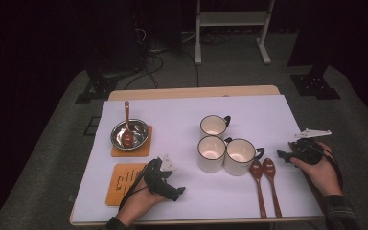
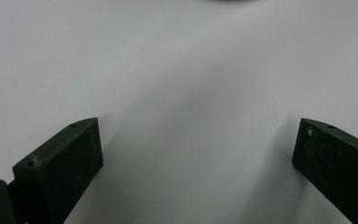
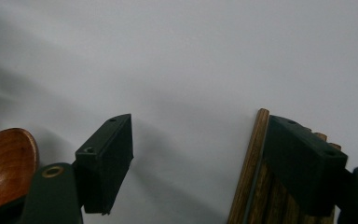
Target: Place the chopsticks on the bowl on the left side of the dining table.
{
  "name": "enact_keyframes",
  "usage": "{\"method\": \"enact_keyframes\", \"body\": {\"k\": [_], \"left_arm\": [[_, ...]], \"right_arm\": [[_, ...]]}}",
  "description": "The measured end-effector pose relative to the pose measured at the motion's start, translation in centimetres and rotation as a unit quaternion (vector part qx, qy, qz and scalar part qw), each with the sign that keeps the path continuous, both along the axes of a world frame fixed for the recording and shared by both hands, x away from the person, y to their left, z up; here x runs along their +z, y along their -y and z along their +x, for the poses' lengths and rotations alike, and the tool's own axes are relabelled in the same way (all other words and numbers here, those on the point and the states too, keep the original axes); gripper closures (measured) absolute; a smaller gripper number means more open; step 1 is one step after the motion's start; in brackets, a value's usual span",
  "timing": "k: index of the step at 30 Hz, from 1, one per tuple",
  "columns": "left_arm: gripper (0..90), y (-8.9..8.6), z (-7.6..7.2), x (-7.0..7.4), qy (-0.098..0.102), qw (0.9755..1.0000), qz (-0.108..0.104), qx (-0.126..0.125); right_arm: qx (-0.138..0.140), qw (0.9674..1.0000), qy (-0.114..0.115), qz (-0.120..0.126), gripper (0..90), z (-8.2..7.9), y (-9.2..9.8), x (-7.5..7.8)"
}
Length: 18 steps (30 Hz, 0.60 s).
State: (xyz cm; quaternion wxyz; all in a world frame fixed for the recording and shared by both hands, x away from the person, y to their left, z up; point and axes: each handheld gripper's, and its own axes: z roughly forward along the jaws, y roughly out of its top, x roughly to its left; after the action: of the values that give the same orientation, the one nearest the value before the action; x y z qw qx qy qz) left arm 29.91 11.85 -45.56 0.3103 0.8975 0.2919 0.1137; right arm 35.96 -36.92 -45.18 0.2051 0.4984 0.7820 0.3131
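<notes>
left gripper (image 1: 179,190) jaws apart over white sheet (image 1: 182,115), right gripper (image 1: 281,155) jaws apart beside 2 wooden spoons (image 1: 263,168)

A recording studio or lab rather than a home: the tabletop (image 1: 191,92) wears a plain white sheet (image 1: 258,115), black curtains close it in, cables (image 1: 158,62) trail over grey carpet, and a white metal stand (image 1: 232,19) waits behind.

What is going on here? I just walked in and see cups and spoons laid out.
A person rests both hands on a white-covered table. The left gripper and right gripper are open and empty. Three white mugs stand mid-table, two brown wooden spoons beside them, a third in the steel bowl.
</notes>
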Motion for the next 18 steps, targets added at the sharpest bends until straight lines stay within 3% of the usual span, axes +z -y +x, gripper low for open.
{"method": "enact_keyframes", "body": {"k": [18], "left_arm": [[0.6, 0.02, 0.02, 0.05, -0.002, 1.0000, 0.003, -0.001]], "right_arm": [[0.005, 1.0000, -0.003, 0.003, 24.3, -0.04, -0.34, -0.12]]}}
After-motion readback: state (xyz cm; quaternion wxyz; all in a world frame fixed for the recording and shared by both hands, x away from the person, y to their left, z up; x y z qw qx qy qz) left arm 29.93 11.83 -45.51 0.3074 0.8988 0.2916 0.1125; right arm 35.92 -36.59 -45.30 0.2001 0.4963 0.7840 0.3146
